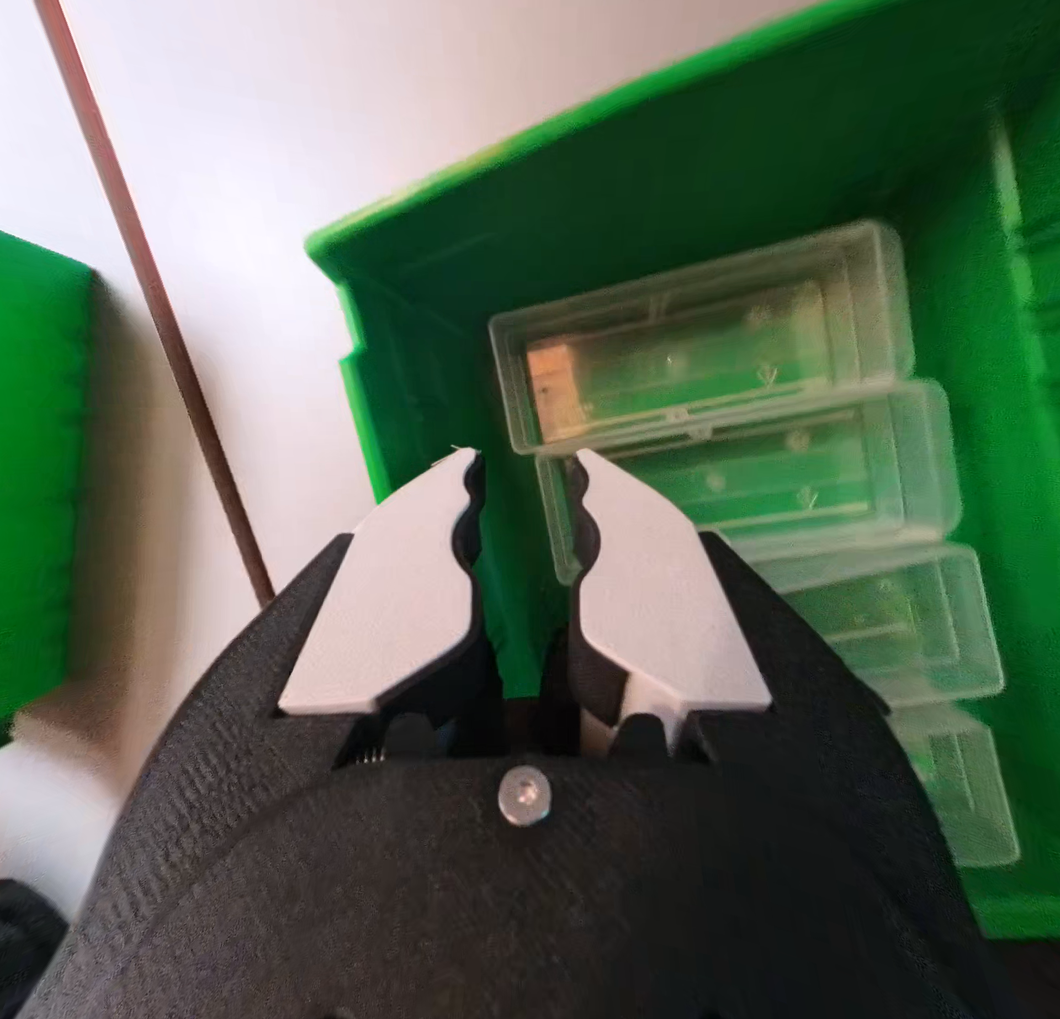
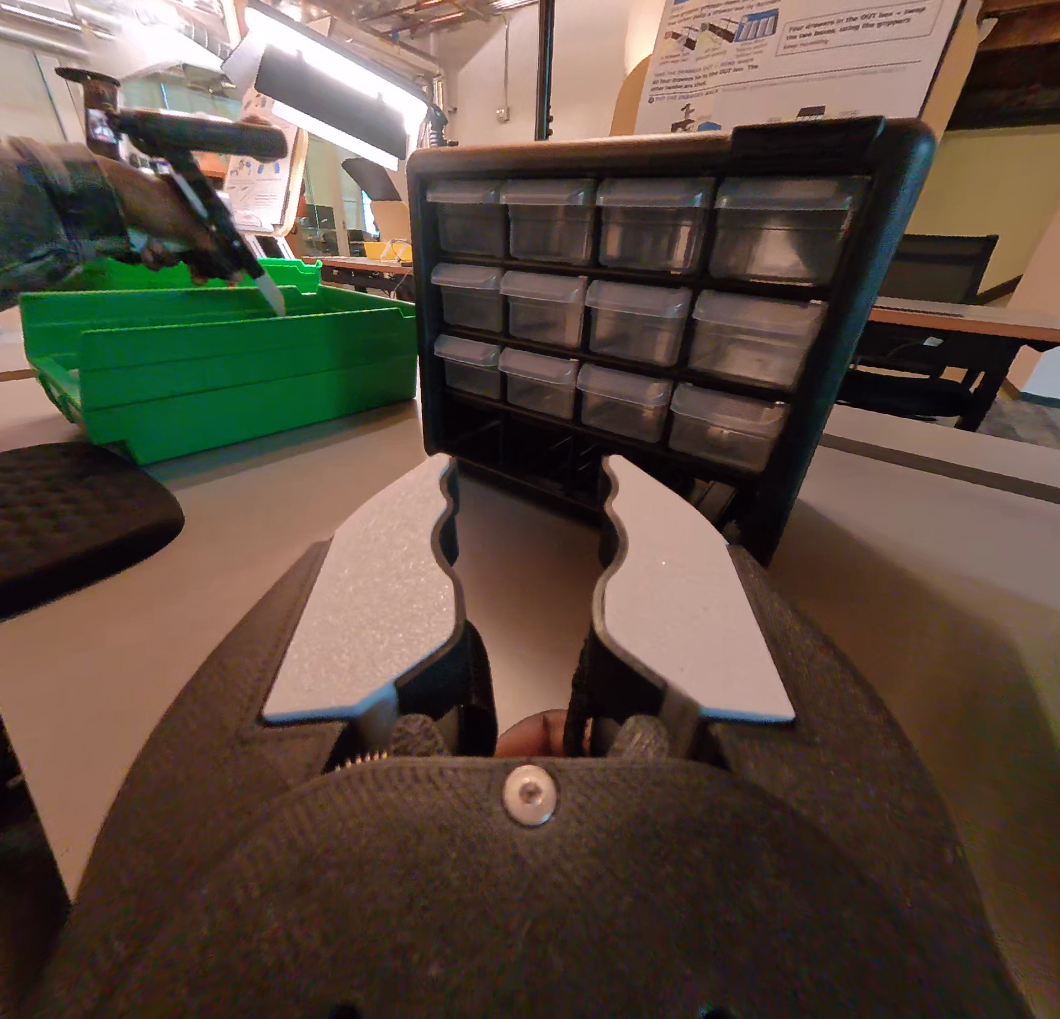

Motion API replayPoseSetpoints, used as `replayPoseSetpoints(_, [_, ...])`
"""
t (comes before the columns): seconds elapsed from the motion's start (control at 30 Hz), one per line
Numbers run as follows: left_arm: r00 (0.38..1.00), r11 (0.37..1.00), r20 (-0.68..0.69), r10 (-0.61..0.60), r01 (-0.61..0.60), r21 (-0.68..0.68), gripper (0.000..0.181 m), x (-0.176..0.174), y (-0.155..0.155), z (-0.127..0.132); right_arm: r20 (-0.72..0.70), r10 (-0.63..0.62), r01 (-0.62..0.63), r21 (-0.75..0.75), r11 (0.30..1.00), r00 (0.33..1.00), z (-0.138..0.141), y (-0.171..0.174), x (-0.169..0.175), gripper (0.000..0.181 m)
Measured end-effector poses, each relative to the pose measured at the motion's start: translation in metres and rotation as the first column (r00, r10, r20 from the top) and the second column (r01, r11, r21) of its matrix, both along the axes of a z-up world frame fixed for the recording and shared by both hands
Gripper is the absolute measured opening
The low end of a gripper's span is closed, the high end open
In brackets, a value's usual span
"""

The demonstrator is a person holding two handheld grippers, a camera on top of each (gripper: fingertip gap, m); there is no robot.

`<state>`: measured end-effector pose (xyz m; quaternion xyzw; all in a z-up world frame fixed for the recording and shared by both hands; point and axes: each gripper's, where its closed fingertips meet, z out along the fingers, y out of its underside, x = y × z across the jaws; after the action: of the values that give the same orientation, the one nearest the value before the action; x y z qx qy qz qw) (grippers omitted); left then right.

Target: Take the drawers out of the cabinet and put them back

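Several clear plastic drawers lie side by side, open side up, in a green bin. My left gripper hovers over the bin's left end, open and empty, with its right fingertip above the end of the second drawer. It also shows in the right wrist view, dipping into the bin. The black cabinet stands upright with three rows of clear drawers in place. The bottom-row slots that show are empty. My right gripper is open and empty, low over the table before those slots.
A second green bin sits to the left, across a brown strip on the white table. A black textured pad lies at the front left. A poster board and a light panel stand behind.
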<state>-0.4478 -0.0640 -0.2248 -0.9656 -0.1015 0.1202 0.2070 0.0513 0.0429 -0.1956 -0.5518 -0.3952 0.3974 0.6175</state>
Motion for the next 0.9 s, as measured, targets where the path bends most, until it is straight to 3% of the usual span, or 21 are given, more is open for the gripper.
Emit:
replayPoseSetpoints(0.27, [0.995,0.987,-0.063,0.071,-0.08,-0.141,0.029,-0.016,0.009,-0.028,0.006,0.049,-0.049,0.021,0.999,0.999,0.0,-0.004,-0.01,0.045])
replayPoseSetpoints(0.43, [0.992,0.967,-0.033,0.122,-0.126,-0.222,0.029,-0.017,0.014,-0.049,-0.025,0.057,-0.056,0.023,0.998,0.998,0.004,-0.006,-0.007,0.045])
replayPoseSetpoints(0.57, [0.987,0.953,-0.047,0.152,-0.159,-0.259,0.01,-0.022,0.011,-0.061,-0.033,0.05,-0.048,0.051,0.998,0.998,0.007,-0.005,-0.004,0.044])
replayPoseSetpoints(0.7, [0.986,0.985,0.03,0.164,-0.161,-0.065,0.003,-0.016,0.027,-0.03,-0.014,0.054,-0.054,0.044,0.998,0.998,0.003,-0.005,-0.008,0.044])
replayPoseSetpoints(0.9, [0.977,0.964,-0.104,0.187,-0.162,0.211,0.002,-0.021,0.018,0.054,-0.002,0.06,-0.06,0.064,0.996,0.998,0.002,-0.008,-0.011,0.044])
